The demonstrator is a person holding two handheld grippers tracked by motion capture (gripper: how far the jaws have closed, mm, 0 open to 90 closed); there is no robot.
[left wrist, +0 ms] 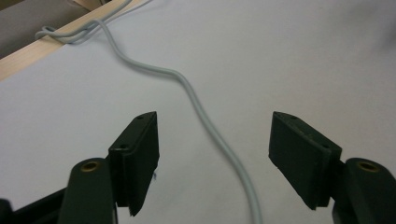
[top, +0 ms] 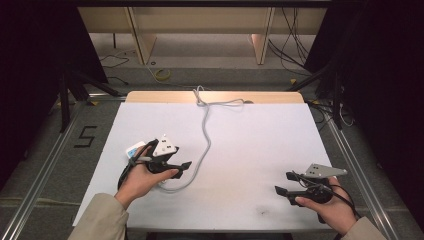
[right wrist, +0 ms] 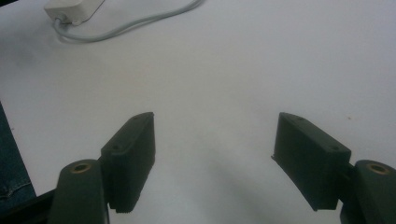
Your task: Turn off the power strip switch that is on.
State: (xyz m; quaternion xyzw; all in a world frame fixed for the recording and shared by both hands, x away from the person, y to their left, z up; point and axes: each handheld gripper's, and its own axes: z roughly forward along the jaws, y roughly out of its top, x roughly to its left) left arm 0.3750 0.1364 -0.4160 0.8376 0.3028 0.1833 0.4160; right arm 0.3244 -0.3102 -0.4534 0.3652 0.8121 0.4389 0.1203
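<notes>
A grey cable runs from the table's far edge down the white table and curves under my left hand. My left gripper stands open over that cable. In the left gripper view the cable lies on the table between the spread jaws of the left gripper, touching neither pad. At the front right, my right gripper is open with nothing between its fingers. The right gripper view shows the right gripper over bare table, with a white box and the cable farther off.
A small white and blue item lies just left of my left hand. The cable is knotted at the wooden far edge of the table. Metal rails run along both sides, with floor cables beyond.
</notes>
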